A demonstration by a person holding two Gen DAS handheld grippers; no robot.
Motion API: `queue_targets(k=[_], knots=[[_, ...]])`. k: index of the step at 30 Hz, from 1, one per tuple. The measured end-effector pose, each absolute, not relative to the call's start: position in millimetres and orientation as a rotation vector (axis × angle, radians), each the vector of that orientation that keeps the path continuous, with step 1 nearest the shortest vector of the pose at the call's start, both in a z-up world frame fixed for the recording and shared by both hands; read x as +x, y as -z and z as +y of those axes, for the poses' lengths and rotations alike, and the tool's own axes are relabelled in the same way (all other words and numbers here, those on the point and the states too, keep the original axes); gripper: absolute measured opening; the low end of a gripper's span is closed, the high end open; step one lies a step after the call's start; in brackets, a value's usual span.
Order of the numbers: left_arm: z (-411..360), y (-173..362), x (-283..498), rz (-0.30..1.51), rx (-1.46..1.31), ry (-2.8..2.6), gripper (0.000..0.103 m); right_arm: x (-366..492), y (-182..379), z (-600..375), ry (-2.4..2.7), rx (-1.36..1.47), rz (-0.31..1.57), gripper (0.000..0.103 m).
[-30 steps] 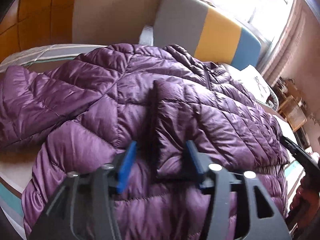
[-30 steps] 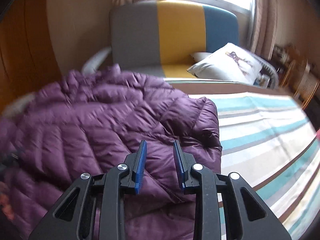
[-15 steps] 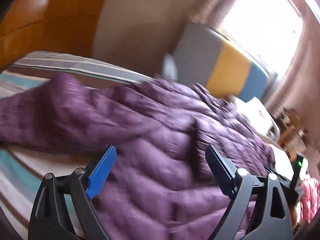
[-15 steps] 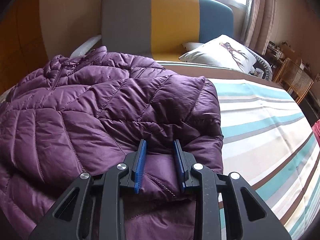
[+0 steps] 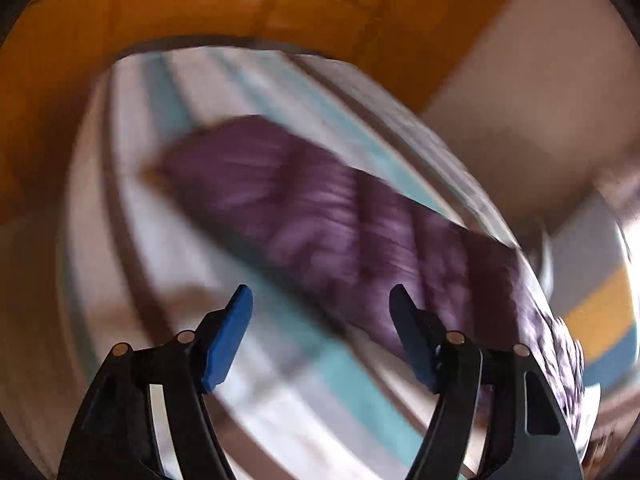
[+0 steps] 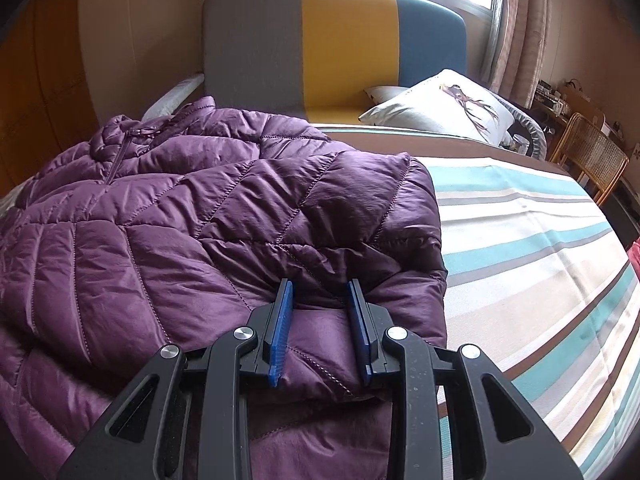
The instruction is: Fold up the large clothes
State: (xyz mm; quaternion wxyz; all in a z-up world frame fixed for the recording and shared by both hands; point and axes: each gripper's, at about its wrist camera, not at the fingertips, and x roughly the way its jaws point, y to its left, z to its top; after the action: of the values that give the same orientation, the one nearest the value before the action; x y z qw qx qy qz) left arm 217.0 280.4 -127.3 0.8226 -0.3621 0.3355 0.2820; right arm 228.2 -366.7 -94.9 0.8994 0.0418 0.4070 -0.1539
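Since a second ago the left gripper (image 5: 322,336) has let go of the jacket fold it was pinching and swung off sideways; its view is now heavily blurred. Its jaws stand apart and are closing, nothing between them, just striped bedding below. Beyond its tips the outstretched sleeve (image 5: 304,200) lies flat across the striped bedspread (image 5: 120,240), orange wall panel (image 5: 200,4) behind.

Right gripper (image 6: 320,332) unchanged: blue pads clamped on a folded edge of the purple quilted jacket (image 6: 180,220), near its hem. Jacket lies spread on the bed, collar and zip toward the far left, one side folded over onto the body. Striped bedspread (image 6: 540,240) bare to the right of it. Farther back a white pillow with a deer print (image 6: 444,108), then a grey-yellow-blue headboard (image 6: 336,36), window and curtains behind. Wicker chair (image 6: 592,156) at far right.
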Motion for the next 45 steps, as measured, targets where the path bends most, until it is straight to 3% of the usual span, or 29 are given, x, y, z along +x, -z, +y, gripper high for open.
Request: queue_targets(k=[1,9,12,14,17,29,45], knots=[[287.9,130.1,213.4,0.697,-0.795,-0.601,0.064,228.1,94.9,-366.4,0.319,0.086,0.842,0.028],[328.0,137.7,223.5,0.620,-0.860,-0.640,0.062,227.6,94.8,-365.7,0.321,0.079,0.842,0.028],[336.5,139.1,237.3,0.629,-0.854,-0.692,0.043,227.6,94.8,-365.2,0.323,0.075,0.843,0.028],[341.2,140.6,243.9,0.643,-0.841,-0.722,0.024,227.3,94.9,-364.8,0.324,0.073,0.843,0.028],[340.1,138.2,252.6,0.667,-0.779,-0.721,0.007,227.3,95.0,-364.8,0.324,0.074,0.842,0.028],[268.2,60.5,244.2,0.442,-0.513,-0.708,0.005,227.6,94.8,-364.5,0.322,0.076,0.841,0.028],[86.6,6.7,260.3,0.399,-0.263,-0.241,0.005,227.6,95.0,-365.4,0.314,0.083,0.834,0.028]])
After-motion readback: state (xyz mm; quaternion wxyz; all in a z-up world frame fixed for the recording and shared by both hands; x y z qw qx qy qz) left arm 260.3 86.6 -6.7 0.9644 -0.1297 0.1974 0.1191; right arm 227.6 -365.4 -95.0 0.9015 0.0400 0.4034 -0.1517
